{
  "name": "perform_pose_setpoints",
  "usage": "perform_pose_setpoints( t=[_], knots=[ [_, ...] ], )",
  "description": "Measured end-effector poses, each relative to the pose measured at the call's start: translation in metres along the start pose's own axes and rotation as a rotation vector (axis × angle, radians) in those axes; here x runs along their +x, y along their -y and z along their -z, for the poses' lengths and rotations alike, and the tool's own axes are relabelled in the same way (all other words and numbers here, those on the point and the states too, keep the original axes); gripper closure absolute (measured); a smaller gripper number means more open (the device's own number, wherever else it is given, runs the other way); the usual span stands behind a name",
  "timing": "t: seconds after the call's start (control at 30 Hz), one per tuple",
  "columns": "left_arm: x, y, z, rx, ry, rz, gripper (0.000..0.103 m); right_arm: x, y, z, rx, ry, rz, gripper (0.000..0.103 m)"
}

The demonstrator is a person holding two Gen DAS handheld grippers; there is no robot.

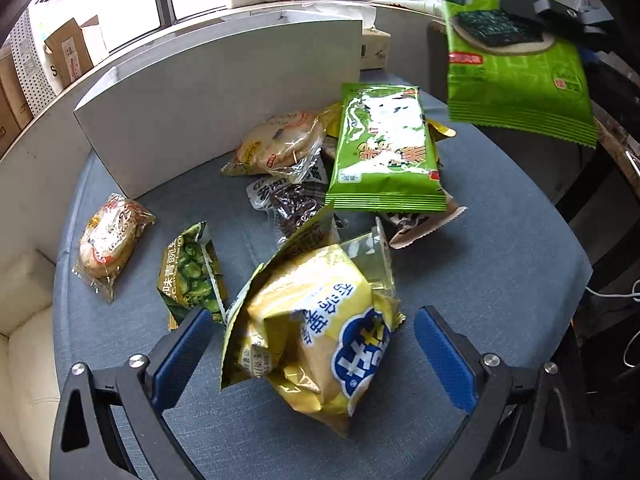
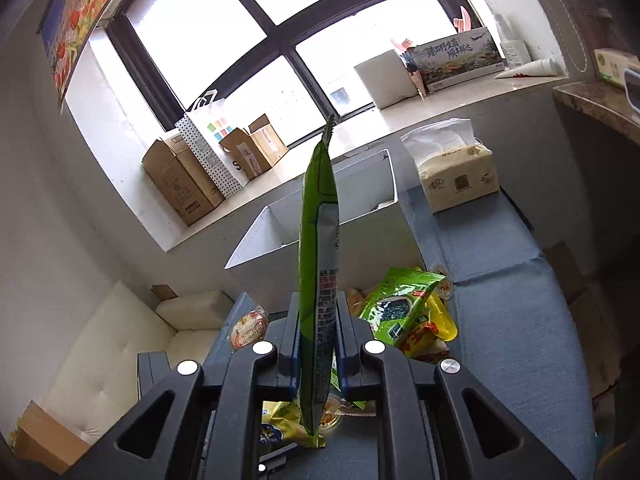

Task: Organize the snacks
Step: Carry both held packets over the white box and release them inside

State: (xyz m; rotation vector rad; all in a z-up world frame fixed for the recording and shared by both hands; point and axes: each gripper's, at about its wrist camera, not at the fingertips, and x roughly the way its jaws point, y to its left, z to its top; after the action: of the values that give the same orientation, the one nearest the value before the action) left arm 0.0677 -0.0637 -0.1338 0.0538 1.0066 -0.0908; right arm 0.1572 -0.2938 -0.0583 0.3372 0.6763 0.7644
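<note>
My left gripper (image 1: 314, 354) is open, its blue pads on either side of a yellow chip bag (image 1: 316, 332) lying on the blue-grey table (image 1: 500, 280). My right gripper (image 2: 318, 320) is shut on a green seaweed snack packet (image 2: 318, 240), held edge-on in the air; the same packet (image 1: 516, 52) hangs at the upper right of the left wrist view. A second green seaweed packet (image 1: 384, 148) lies on a pile of snacks mid-table. A white open box (image 1: 208, 92) stands behind the pile; it also shows in the right wrist view (image 2: 332, 208).
A green pea packet (image 1: 192, 272) and a clear-wrapped cake (image 1: 110, 240) lie at the left. Another wrapped cake (image 1: 280, 144) and a dark snack packet (image 1: 292, 204) are in the pile. A tissue pack (image 2: 456, 176) stands at the table's far end. Cardboard boxes (image 2: 180, 184) sit on the windowsill.
</note>
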Motion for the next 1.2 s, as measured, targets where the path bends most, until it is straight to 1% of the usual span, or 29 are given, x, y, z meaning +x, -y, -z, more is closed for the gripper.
perform_pose_setpoints(
  t=[0.03, 0.1, 0.3, 0.37, 0.5, 0.57, 0.63, 0.73, 0.83, 0.93, 1.0, 1.07, 1.13, 1.2],
  knots=[
    [0.0, -0.001, 0.001, -0.001, 0.0, -0.006, 0.019, -0.002, 0.003, 0.001, 0.009, -0.001, 0.006, 0.089],
    [-0.003, -0.005, 0.002, -0.025, -0.001, -0.005, 0.024, -0.004, 0.008, 0.003, 0.021, -0.005, 0.012, 0.089],
    [-0.013, -0.025, 0.007, -0.106, 0.016, -0.001, 0.028, -0.008, 0.012, 0.009, 0.031, -0.016, 0.011, 0.089],
    [-0.025, -0.034, 0.007, -0.143, 0.033, 0.025, 0.028, -0.007, 0.009, 0.01, 0.016, -0.018, 0.013, 0.089],
    [-0.062, -0.051, 0.002, -0.199, 0.109, 0.051, 0.028, -0.005, 0.002, 0.009, -0.006, -0.019, 0.014, 0.089],
    [-0.082, -0.058, -0.005, -0.207, 0.155, 0.05, 0.028, -0.001, -0.002, 0.006, -0.025, -0.021, 0.01, 0.089],
    [-0.099, -0.065, -0.018, -0.218, 0.191, 0.031, 0.028, 0.004, -0.008, -0.001, -0.05, -0.024, 0.011, 0.089],
    [-0.121, -0.08, -0.044, -0.24, 0.246, 0.028, 0.027, 0.014, -0.019, -0.018, -0.102, -0.02, 0.01, 0.089],
    [-0.134, -0.094, -0.078, -0.27, 0.287, 0.006, 0.027, 0.027, -0.031, -0.04, -0.139, -0.025, 0.018, 0.089],
    [-0.141, -0.107, -0.111, -0.287, 0.305, -0.03, 0.027, 0.043, -0.043, -0.065, -0.169, -0.016, 0.011, 0.089],
    [-0.14, -0.116, -0.133, -0.286, 0.339, -0.049, 0.027, 0.059, -0.05, -0.081, -0.189, -0.021, 0.003, 0.089],
    [-0.132, -0.127, -0.157, -0.294, 0.347, -0.05, 0.027, 0.078, -0.055, -0.096, -0.192, -0.038, 0.001, 0.089],
    [-0.119, -0.137, -0.178, -0.293, 0.367, -0.06, 0.027, 0.098, -0.056, -0.11, -0.193, -0.055, 0.023, 0.089],
    [-0.1, -0.144, -0.196, -0.287, 0.362, -0.069, 0.027, 0.118, -0.055, -0.121, -0.193, -0.062, 0.048, 0.089]
  ],
)
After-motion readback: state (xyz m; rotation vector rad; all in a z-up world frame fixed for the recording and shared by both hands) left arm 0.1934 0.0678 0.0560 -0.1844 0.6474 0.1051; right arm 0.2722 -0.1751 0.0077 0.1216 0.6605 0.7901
